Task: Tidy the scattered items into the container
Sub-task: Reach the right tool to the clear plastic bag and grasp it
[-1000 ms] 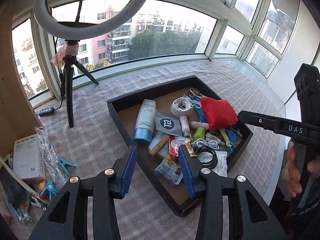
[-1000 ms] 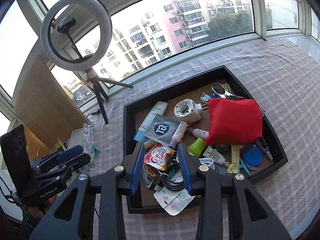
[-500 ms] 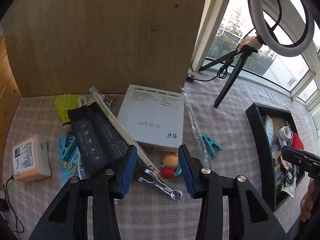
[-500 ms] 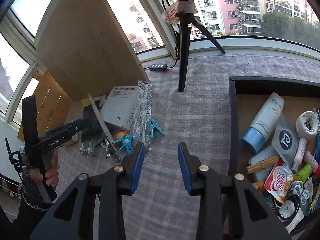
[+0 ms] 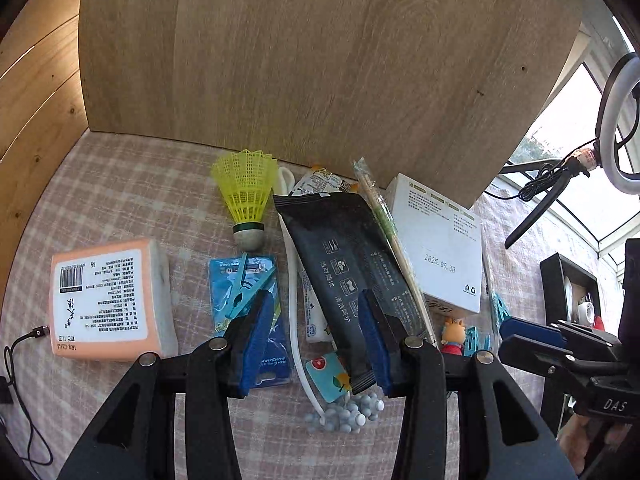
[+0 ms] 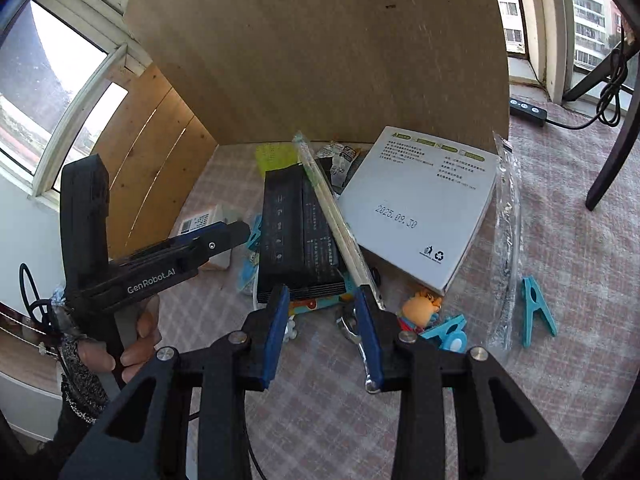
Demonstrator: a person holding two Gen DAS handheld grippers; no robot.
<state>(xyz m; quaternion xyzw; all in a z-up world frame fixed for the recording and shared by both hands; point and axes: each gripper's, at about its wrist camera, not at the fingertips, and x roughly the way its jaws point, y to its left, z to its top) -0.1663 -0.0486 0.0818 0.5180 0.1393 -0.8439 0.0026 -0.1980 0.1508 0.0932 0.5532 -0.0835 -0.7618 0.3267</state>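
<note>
Scattered items lie on the checked cloth by a wooden board. A black pouch [image 5: 352, 276] [image 6: 298, 232] lies in the middle with wrapped chopsticks [image 5: 390, 236] [image 6: 336, 216] across it. My left gripper [image 5: 316, 340] is open and empty over the pouch's near end. My right gripper [image 6: 322, 328] is open and empty just before the pouch, above a metal wrench [image 6: 358, 344]. Around them lie a yellow shuttlecock [image 5: 246, 196], a white box [image 5: 440, 240] [image 6: 416, 208], an orange tissue pack [image 5: 104, 300], a blue card with a peg [image 5: 248, 304] and grey beads [image 5: 348, 412]. The black container [image 5: 568, 292] shows at the far right.
A small toy figure [image 6: 420, 308] and blue pegs [image 6: 536, 312] lie by the white box. A clear plastic sleeve [image 6: 508, 240] lies to its right. A ring light on a tripod [image 5: 560, 176] stands behind. A USB cable [image 5: 24, 340] lies at the left edge.
Both grippers swung away from the filled container to the pile by the wooden board and came in close over the black pouch. Both stayed open and empty.
</note>
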